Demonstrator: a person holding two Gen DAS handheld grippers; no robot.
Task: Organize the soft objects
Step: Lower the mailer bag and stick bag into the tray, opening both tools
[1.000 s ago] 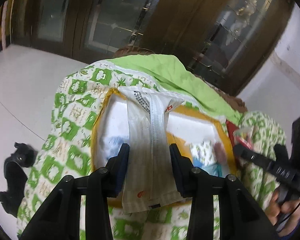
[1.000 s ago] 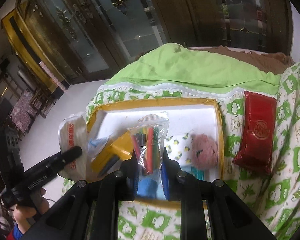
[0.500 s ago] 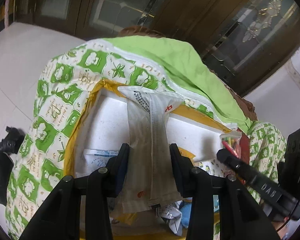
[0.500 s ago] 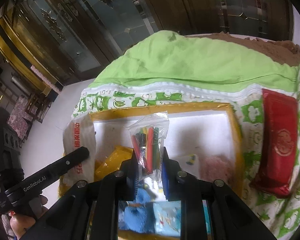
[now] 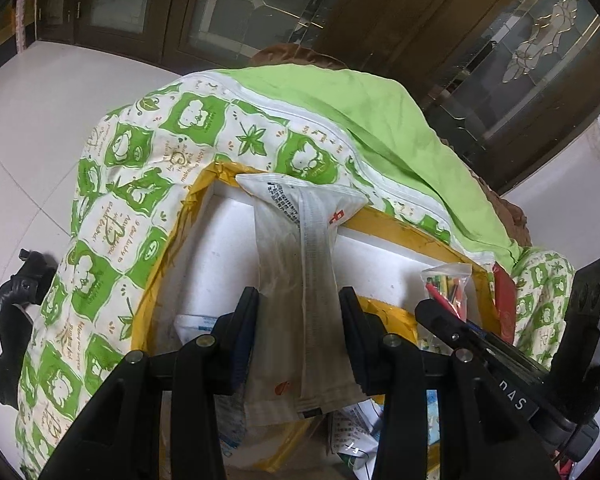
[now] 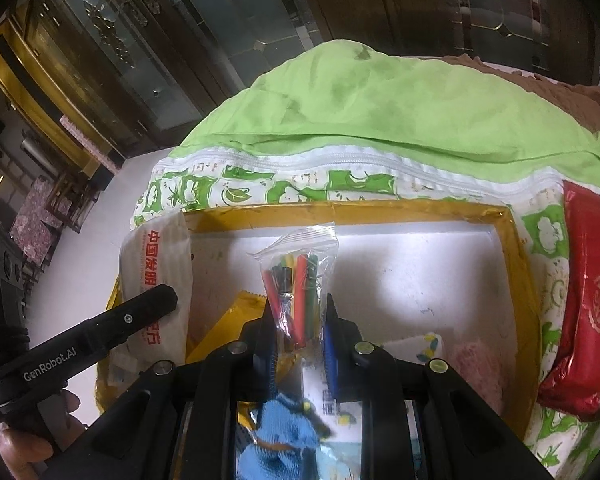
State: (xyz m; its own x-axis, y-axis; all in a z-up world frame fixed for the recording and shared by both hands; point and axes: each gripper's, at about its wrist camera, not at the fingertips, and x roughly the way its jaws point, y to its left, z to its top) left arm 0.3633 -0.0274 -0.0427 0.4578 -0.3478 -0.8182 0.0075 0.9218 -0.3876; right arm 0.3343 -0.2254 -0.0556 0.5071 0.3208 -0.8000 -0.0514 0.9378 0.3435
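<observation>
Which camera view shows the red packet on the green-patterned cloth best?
The right wrist view: the red packet lies almost whole beside the yellow-rimmed box, its round emblem visible. The left wrist view shows only a thin red strip behind the box's far rim.

A green-and-white patterned quilt (image 5: 148,200) is the landmark here, draped over a raised surface, with a plain lime-green cloth (image 6: 400,112) lying along its far edge and a brown fuzzy fabric (image 6: 540,76) showing beyond that. Behind the quilt stand dark wooden doors with decorative glass panels (image 5: 236,12), and a gold-framed cabinet (image 6: 32,80) is off to its left. On the white tiled floor (image 5: 40,120) left of the quilt lies a black object (image 5: 12,320), too unclear to name.
</observation>
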